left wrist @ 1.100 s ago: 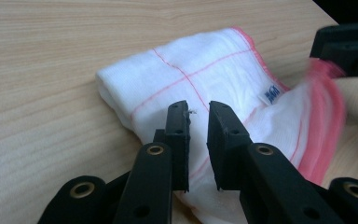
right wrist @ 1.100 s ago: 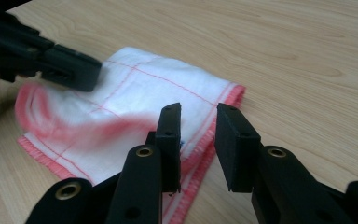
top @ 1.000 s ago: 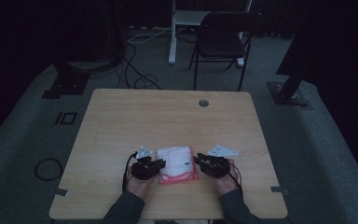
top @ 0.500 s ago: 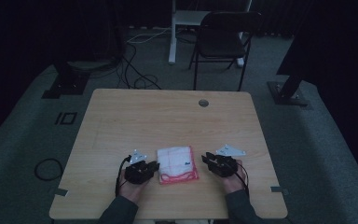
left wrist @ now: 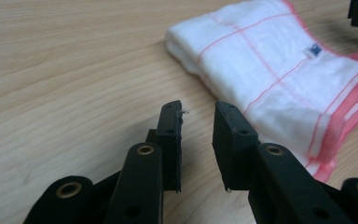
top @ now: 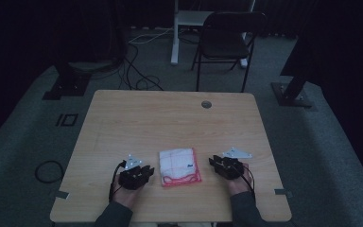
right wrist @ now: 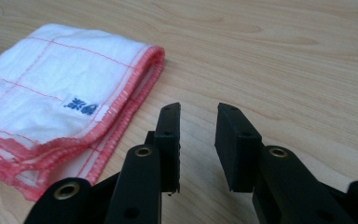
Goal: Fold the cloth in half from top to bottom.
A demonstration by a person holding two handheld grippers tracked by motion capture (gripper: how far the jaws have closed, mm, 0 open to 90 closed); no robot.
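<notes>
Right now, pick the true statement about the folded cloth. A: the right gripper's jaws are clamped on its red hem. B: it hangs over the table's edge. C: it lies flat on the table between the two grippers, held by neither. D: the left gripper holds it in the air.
C: the folded cloth lies flat on the table, with the left gripper and the right gripper beside it, jaws apart and empty.

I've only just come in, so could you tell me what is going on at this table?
A person sits at the table with a gripper in each hand, working on a folded white cloth with red edging. The cloth lies flat between the two grippers and neither touches it. The left gripper is beside the cloth's left edge; its jaws have just been opening, with nothing between them. The right gripper sits off the cloth's right edge, its jaws apart and empty.
</notes>
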